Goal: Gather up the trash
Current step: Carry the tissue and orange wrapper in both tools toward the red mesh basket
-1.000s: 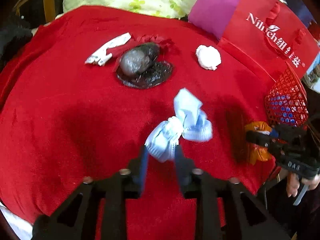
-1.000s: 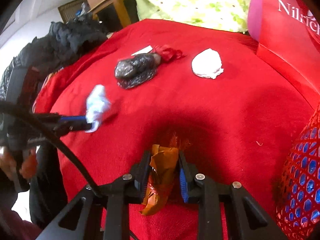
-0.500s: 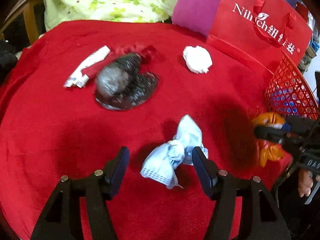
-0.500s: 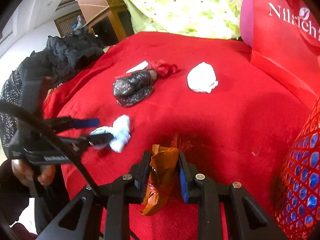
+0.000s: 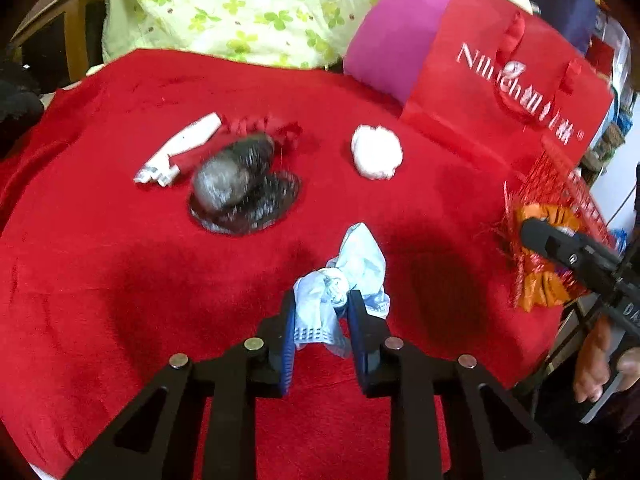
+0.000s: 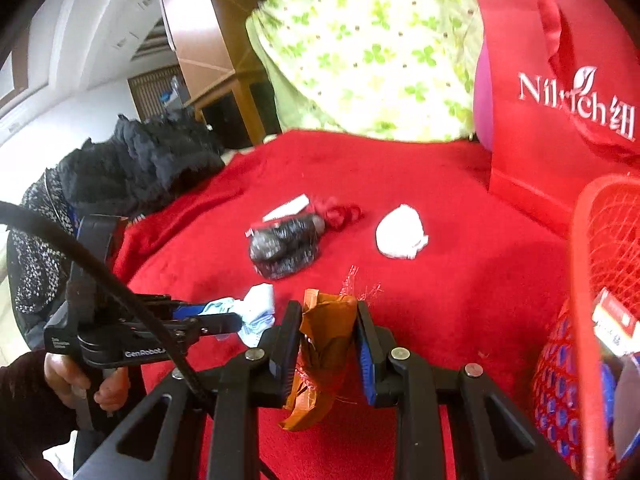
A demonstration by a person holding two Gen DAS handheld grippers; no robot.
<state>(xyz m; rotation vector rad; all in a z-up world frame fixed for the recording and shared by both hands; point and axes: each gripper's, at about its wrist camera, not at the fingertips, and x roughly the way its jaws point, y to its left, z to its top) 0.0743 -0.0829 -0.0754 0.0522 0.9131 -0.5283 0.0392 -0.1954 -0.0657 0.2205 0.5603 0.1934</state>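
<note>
The blue mask point(image 5: 344, 280) is crumpled and pinched between the two fingers of the left gripper point(image 5: 322, 312), its loose end sticking up and forward past the tips, over the red cloth point(image 5: 100, 260). In the right wrist view the same mask point(image 6: 256, 312) sits at the left gripper's point(image 6: 224, 320) tips, just left of the right gripper point(image 6: 328, 332). That gripper's fingers are closed on an orange wrapper point(image 6: 324, 344), whose tail hangs below them; in the left view the wrapper point(image 5: 544, 264) shows at the right edge beside the red basket point(image 5: 568, 196).

Farther back on the cloth lie a black bag point(image 5: 240, 188), a white tube point(image 5: 180, 148) touching its left side, red ribbon point(image 5: 264, 126) behind it, and a white wad point(image 5: 376, 152) well apart to the right. Open cloth lies between the mask and these. The basket point(image 6: 600, 280) stands close on the right with its rim near the right gripper, and a red paper bag point(image 6: 560, 100) stands behind it. The cloth's left edge drops off by dark clothing point(image 6: 132, 168).
</note>
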